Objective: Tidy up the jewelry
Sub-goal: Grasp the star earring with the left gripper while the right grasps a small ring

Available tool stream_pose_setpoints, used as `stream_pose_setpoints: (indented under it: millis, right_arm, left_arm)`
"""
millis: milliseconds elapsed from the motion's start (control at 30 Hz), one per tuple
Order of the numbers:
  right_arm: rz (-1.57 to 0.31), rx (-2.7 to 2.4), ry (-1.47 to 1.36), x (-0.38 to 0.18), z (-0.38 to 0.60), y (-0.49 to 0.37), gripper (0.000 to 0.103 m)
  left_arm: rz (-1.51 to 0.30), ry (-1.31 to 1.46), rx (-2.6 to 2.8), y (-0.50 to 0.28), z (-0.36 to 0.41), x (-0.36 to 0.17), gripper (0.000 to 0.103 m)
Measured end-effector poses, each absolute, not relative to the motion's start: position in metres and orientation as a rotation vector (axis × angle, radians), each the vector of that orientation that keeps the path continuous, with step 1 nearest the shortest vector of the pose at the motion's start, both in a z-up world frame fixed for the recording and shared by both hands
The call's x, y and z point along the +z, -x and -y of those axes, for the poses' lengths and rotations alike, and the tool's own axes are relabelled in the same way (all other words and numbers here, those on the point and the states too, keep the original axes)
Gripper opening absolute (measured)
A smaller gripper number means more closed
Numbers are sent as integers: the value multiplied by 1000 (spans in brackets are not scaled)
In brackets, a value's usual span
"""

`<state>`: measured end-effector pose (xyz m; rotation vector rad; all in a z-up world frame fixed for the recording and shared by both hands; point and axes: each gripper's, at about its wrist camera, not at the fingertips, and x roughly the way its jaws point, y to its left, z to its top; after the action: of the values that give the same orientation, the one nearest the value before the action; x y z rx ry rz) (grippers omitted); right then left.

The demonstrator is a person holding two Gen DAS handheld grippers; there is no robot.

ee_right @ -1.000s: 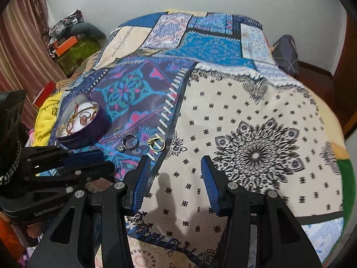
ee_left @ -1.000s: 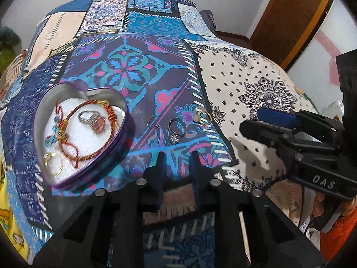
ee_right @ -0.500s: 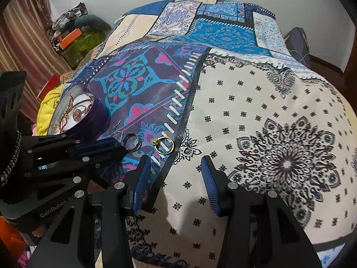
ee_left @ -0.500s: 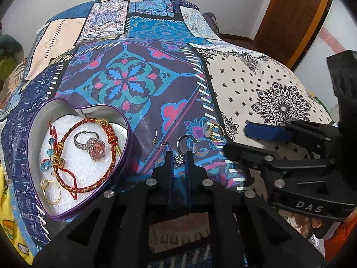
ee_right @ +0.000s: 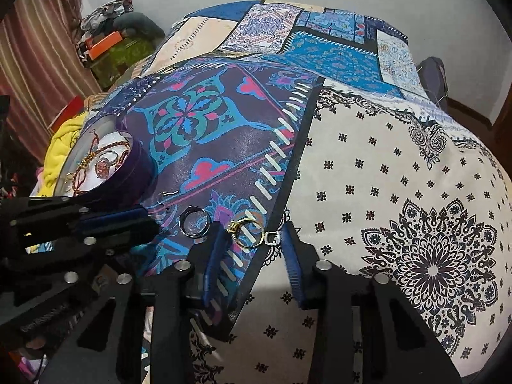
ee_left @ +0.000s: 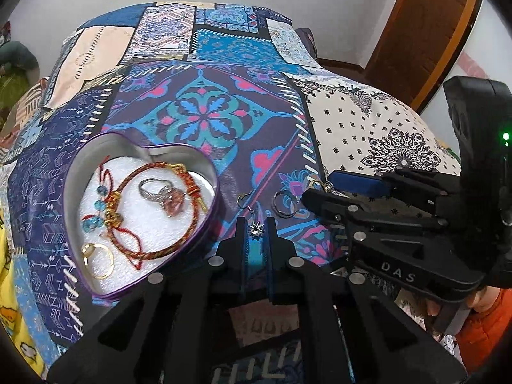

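A purple heart-shaped tin lies on the patterned bedspread with a red cord bracelet, a silver stone ring and a gold ring inside; it also shows in the right wrist view. My left gripper has its fingers narrowly apart around the sparkly charm of a hook earring. A dark hoop ring lies just right of it. My right gripper is open, with a gold ring between its fingers on the cloth.
The bed's near edge runs under both grippers. A yellow cloth lies left of the tin. Clutter and a curtain stand at the far left, and a wooden door at the far right.
Both grippers moved forward and down to the bedspread. The left fingers narrowed around the earring charm. The right gripper came over the gold ring, which now sits between its open fingers.
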<state>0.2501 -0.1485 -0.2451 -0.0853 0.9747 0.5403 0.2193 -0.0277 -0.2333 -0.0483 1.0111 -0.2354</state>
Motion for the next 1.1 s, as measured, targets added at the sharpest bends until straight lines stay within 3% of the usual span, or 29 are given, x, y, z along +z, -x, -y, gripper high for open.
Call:
stream_pose_setpoints:
  millis: [567,733,1100]
  right_arm:
    - [-1001,526,118,-245,160,-246,30]
    - [-986,496,126,-247,157,-255,9]
    - [-946,493,95,-233,163,-246,9]
  left_arm:
    - [-1004,74,-246,-214,24,-233,9]
    - [-995,75,-254,-214,24,-230,9]
    - [-943,84,-259,-210,22,-207,9]
